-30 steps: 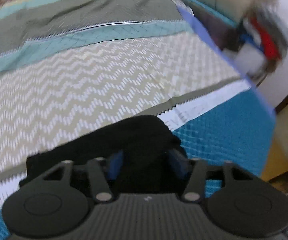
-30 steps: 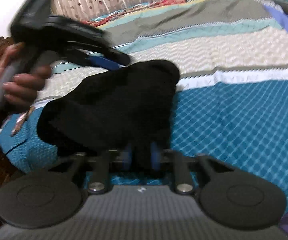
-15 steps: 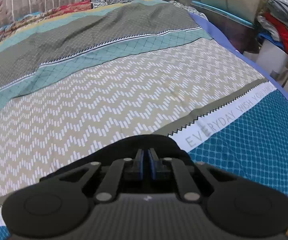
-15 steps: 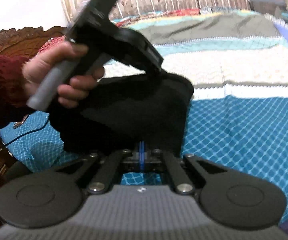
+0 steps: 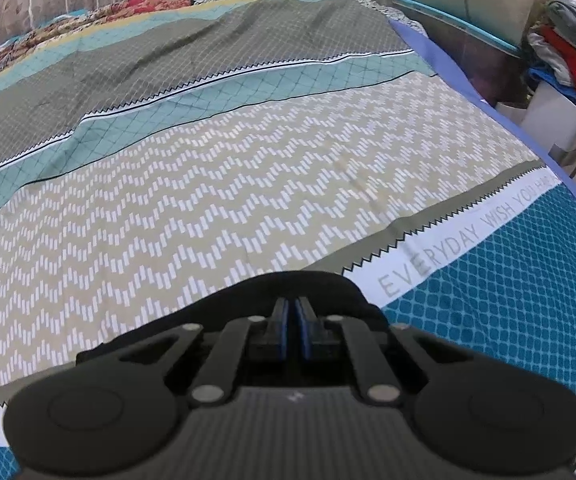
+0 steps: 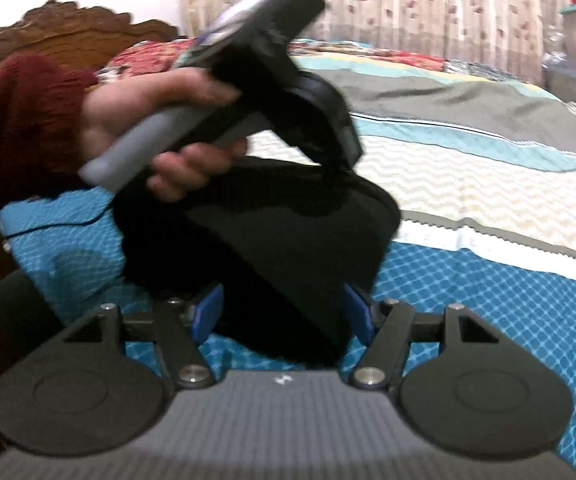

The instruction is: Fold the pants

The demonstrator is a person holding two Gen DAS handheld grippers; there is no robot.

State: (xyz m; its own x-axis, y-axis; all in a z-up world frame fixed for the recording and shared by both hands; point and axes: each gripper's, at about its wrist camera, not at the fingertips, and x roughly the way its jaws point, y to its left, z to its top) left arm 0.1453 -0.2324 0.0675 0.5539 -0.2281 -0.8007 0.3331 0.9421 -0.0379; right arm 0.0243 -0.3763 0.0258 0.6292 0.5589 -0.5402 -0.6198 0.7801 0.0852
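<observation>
Pants [image 6: 272, 248] are coming free: right claw [image 6: 284, 312] is now gaping open around them, left claw [image 5: 293, 322] is pinching their top edge, shut.

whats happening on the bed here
A person is folding soft black pants on a striped patterned bedspread, with a handheld gripper in each hand. The left gripper has its jaws shut on the fabric's upper edge and holds it up. The right gripper has its jaws wide open around the lower bunched part, not gripping it.
</observation>
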